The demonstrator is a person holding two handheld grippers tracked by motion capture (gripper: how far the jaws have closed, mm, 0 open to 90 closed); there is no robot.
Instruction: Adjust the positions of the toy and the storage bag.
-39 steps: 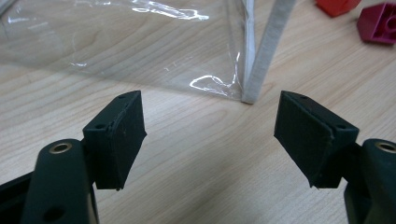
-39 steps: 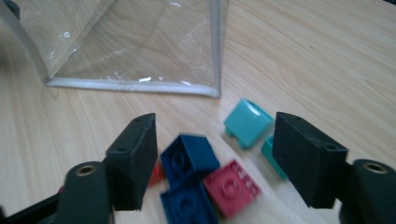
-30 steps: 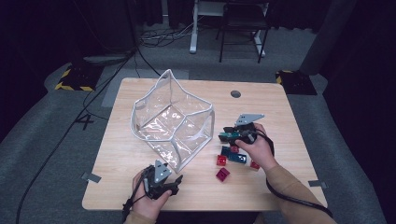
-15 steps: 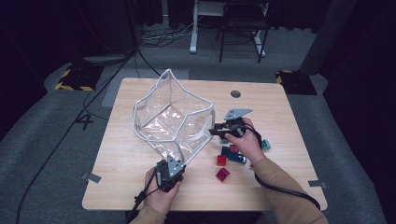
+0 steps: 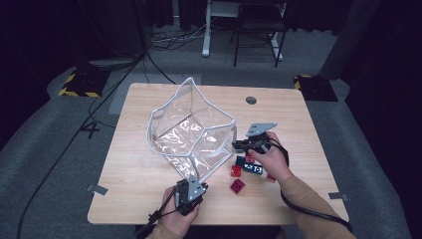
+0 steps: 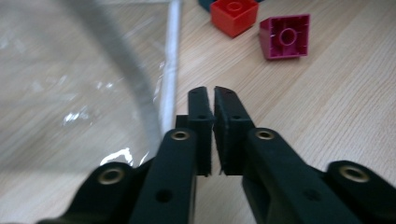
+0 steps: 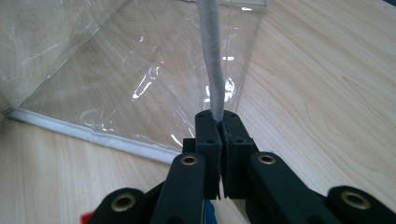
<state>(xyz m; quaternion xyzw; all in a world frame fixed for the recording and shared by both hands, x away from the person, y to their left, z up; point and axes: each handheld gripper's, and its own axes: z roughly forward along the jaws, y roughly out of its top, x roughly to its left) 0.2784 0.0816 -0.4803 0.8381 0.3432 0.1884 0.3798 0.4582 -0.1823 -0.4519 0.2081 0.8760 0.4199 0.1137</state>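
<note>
Right gripper view shows the right tongs (image 7: 218,116) pinched tight on the white trim (image 7: 211,56) of the clear bag (image 5: 191,134), the jaws having just closed on it with the cord rising straight out from between the pads. The bag stands open about mid-table (image 5: 298,109), its mouth facing up and its near corner reaching towards the table's front edge. The left tongs (image 6: 214,93) are drawn fully together at that near corner, but in the left gripper view the trim runs just to the left of the jaws and nothing can be made out between the pads; whether a fold of clear film is caught there cannot be told. That is probably the main risk: if the left side has closed on air, any pull to spread or lift the mouth would come from the right alone, and the bag would likely swing, collapse or slide across the table rather than open. The right hold sits at the very tip of the pads, so a sideways tug could let the round cord roll out. The red block (image 6: 233,14) and magenta block (image 6: 286,36) lie just beside the bag's near side and could be swept by a dragged bag.
</note>
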